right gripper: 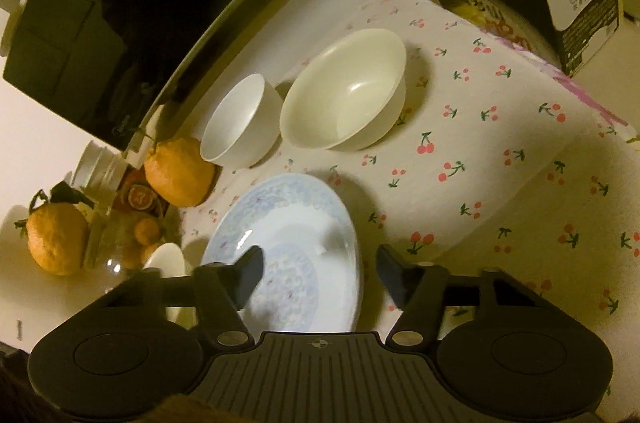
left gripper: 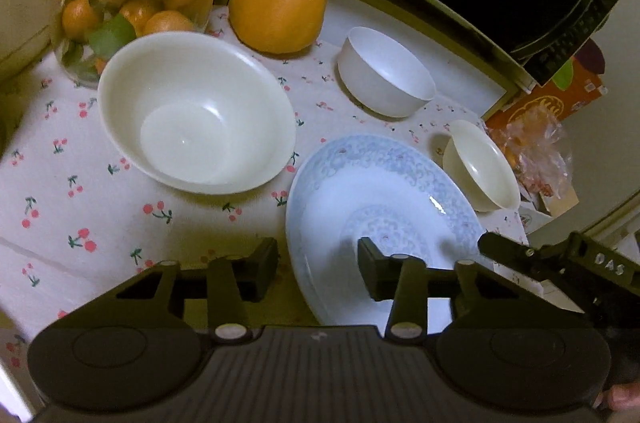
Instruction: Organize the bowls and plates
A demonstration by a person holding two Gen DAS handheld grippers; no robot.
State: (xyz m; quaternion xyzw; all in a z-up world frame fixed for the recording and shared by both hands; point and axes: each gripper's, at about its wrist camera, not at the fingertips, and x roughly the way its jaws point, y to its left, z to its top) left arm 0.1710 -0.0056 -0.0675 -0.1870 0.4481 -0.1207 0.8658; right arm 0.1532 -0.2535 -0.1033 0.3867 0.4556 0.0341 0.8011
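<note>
Nothing's stacked yet: 3 bowls sit apart, and the left gripper point(left gripper: 318, 263) and right gripper point(right gripper: 318, 273) both hang wide open, straddling the plate point(left gripper: 384, 199) rim.

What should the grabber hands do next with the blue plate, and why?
Probably close both on the plate. The left gripper and right gripper are open, each straddling an opposite edge of its rim, so neither grips it yet. Squeezing would let them lift it.
</note>
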